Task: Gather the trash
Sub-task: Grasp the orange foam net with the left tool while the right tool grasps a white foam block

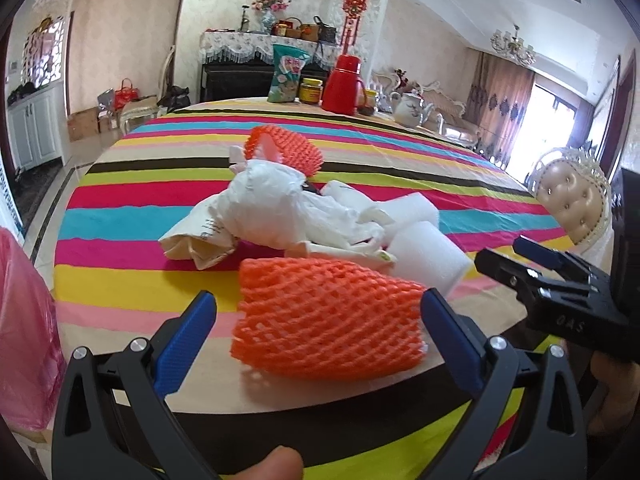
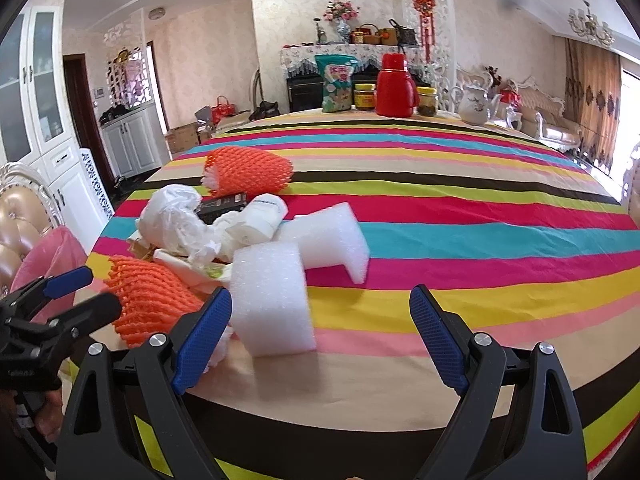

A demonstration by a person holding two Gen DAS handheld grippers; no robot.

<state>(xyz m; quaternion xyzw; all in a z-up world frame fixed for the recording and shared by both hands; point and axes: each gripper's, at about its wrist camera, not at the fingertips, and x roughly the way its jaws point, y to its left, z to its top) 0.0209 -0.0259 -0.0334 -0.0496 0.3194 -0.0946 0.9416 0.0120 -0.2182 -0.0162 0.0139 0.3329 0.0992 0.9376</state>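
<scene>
A pile of trash lies on the striped tablecloth (image 1: 360, 152). A near orange foam net (image 1: 328, 316) sits between the open fingers of my left gripper (image 1: 318, 320); it also shows in the right wrist view (image 2: 152, 304). Behind it lie a crumpled white plastic bag (image 1: 272, 208), a paper bag (image 1: 196, 244), white foam blocks (image 2: 272, 300) (image 2: 328, 240) and a far orange net (image 2: 248, 172). My right gripper (image 2: 320, 324) is open and empty, with the near foam block just inside its left finger.
A pink plastic bag (image 1: 24, 320) hangs at the table's left edge. At the far edge stand a snack bag (image 2: 336, 84), jars (image 2: 365, 97), a red thermos (image 2: 394, 86) and a white teapot (image 2: 474, 104). Padded chairs (image 1: 572, 204) stand beside the table.
</scene>
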